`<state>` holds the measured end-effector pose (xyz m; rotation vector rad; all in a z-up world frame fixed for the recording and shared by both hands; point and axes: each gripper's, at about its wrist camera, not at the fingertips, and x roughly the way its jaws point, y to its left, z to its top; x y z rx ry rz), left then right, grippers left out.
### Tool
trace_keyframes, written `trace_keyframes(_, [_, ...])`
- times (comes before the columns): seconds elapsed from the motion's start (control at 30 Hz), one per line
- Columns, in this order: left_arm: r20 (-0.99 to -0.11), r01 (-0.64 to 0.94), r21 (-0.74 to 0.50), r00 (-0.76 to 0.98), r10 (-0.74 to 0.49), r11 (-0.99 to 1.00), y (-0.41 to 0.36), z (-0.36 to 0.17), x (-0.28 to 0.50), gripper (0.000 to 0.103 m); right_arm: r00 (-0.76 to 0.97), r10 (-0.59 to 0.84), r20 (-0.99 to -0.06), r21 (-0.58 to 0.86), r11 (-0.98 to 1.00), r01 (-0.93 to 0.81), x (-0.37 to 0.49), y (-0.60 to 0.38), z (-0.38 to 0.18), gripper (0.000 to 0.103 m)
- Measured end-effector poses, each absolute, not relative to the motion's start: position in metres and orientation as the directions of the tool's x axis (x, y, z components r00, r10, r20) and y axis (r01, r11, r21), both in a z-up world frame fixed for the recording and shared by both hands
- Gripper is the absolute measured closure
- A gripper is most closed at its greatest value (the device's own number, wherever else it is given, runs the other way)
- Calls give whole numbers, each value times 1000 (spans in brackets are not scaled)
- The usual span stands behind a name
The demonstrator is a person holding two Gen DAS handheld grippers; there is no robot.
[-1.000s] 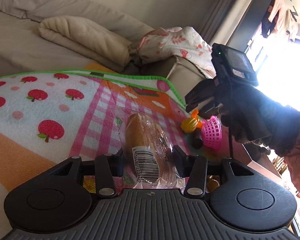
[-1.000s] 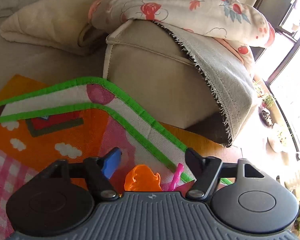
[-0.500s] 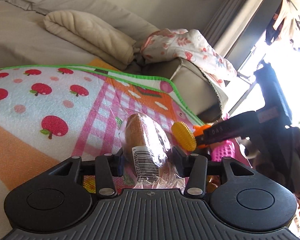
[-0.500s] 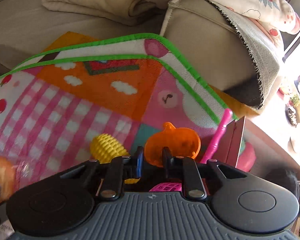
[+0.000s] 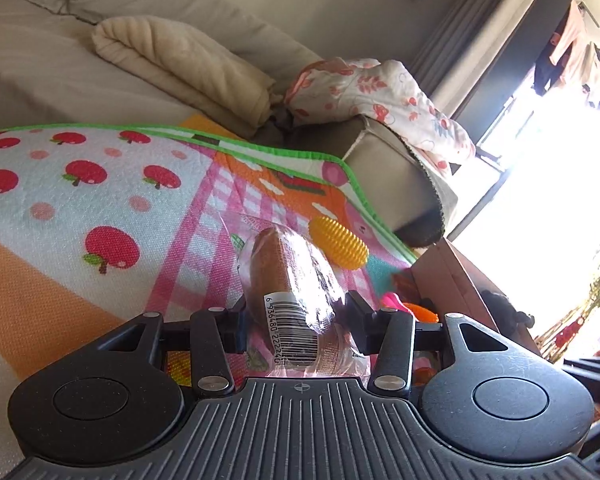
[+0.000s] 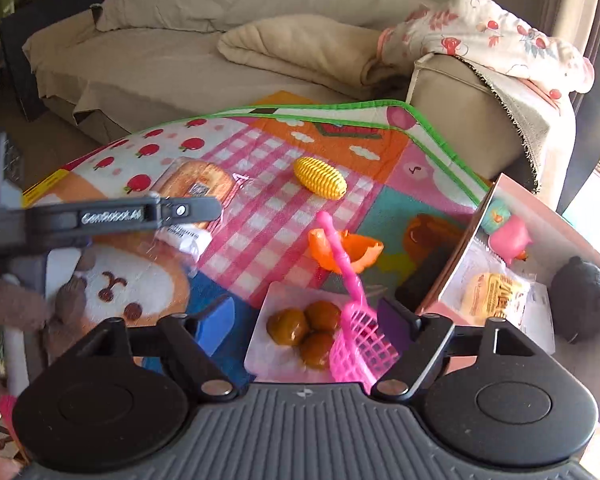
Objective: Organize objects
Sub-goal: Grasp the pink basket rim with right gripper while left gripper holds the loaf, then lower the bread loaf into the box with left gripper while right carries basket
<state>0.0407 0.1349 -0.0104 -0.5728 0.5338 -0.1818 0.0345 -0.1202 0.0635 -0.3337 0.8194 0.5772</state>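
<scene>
Clear plastic wraps the bread roll [image 5: 296, 280] that we see pinched between the pads of the left hand-held gripper [image 5: 296, 316], barcode label facing the camera; its jaws stand partly closed, clamped on the packet. From the right wrist view the same left hand-held gripper [image 6: 188, 211] reaches in from the left edge over the packaged bread roll [image 6: 198, 184], which lies on the play mat [image 6: 260, 216].

We take the yellow toy corn [image 6: 320, 178] as our landmark. It lies on the mat's pink checked patch, just right of the bread roll and apart from it. Nearer the camera than the corn sit an orange toy pumpkin shell [image 6: 344, 250] and a pink toy strainer [image 6: 356, 328], whose long handle crosses the pumpkin shell. Left of the strainer's basket, a clear pack of three brown balls [image 6: 304, 332] rests on the mat.

Our right hand-held gripper [image 6: 306, 320] has its jaws opening, wide apart, with the pack and the strainer's basket showing between the fingers; the pads press on nothing.

Right of the corn and closer to the camera stands an open cardboard box [image 6: 552, 236] holding a pink toy pig [image 6: 510, 240], a wrapped pastry [image 6: 496, 294] and a dark object we cannot identify. Beyond the corn is a beige sofa [image 6: 180, 52].
</scene>
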Motion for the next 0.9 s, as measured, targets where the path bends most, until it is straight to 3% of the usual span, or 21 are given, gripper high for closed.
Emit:
trace_keyframes(0.37, [-436, 15, -558, 845, -309, 830, 135, -11, 41, 52, 651, 325, -686, -59, 867, -494, 17, -155, 51, 20])
trace_keyframes(0.53, [-438, 14, -559, 844, -309, 829, 135, -11, 41, 52, 538, 440, -719, 62, 812, -580, 11, -161, 47, 20])
trace_keyframes(0.6, [-440, 12, -560, 843, -310, 828, 135, -11, 42, 52, 537, 475, -697, 74, 793, -605, 3, -163, 52, 14])
trace_keyframes(0.7, [-441, 11, -560, 842, -309, 829, 135, -12, 43, 52, 634, 407, -658, -15, 834, -551, 2, -163, 58, 0])
trace_keyframes(0.9, [-441, 11, -560, 842, -310, 828, 135, -12, 43, 52, 631, 330, -702, 32, 900, -435, 38, -180, 43, 0])
